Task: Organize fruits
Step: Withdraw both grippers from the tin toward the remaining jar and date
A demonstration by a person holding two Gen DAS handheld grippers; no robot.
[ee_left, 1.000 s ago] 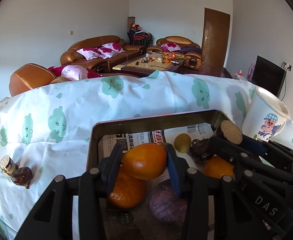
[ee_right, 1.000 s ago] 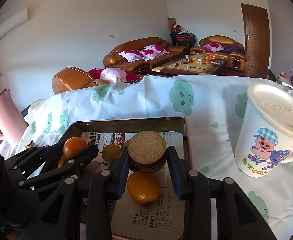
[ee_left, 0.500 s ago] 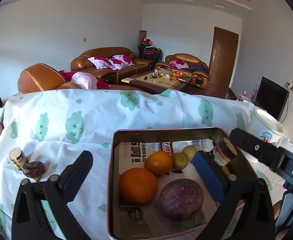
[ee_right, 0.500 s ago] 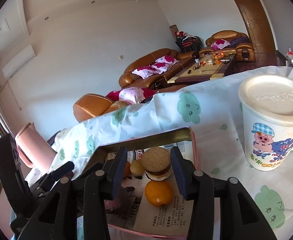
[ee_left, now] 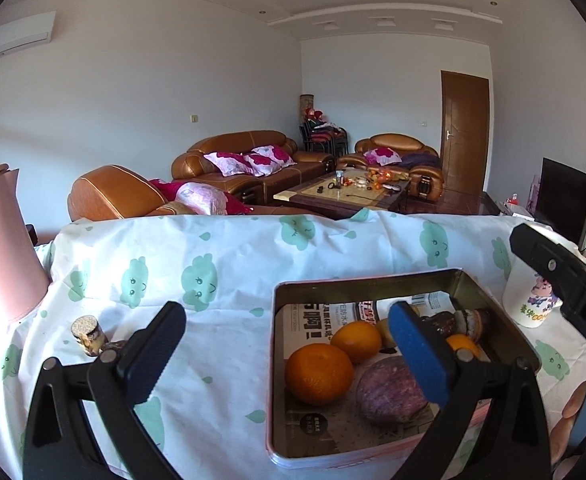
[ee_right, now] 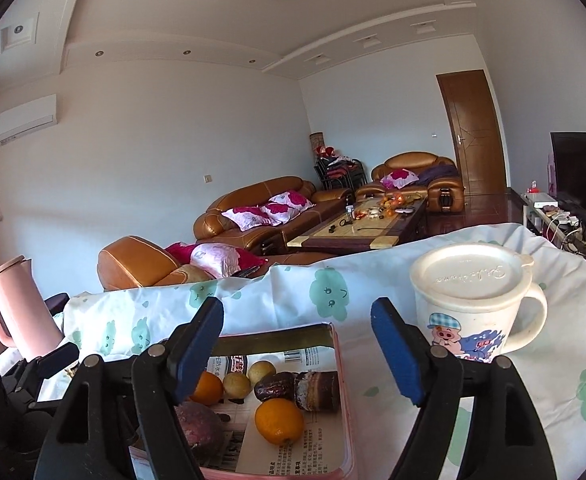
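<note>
1. My left hand-held gripper (ee_left: 281,340) stands spread wide with nothing between its fingers, hanging over the near left side of the tin (ee_left: 277,364).
2. My right hand-held gripper (ee_right: 297,344) is opening; no fruit sits between its blue pads (ee_right: 393,348), which frame the tin's far right corner and the cloth (ee_right: 253,304).
3. The tin rests on the cloth-covered bench, lined with newspaper (ee_left: 317,320).
4. Inside it lie a large orange (ee_left: 319,374) at the near left, a second orange (ee_left: 355,341) just behind it, and a purple fruit (ee_left: 389,390) beside the large one.
5. From the right view, a third orange (ee_right: 279,420) lies near the tin's right wall, with two small yellow fruits (ee_right: 249,378) and a dark date (ee_right: 275,386) behind it.
6. A cork-topped jar (ee_right: 319,388) lies on its side in the tin, touching the date.
7. Outside the tin, another small jar (ee_left: 87,332) stands upright on the cloth to the left, near the pink jug (ee_left: 1,248).
8. A lidded mug (ee_right: 469,304) with a cartoon pig stands on the cloth to the right of the tin.
</note>
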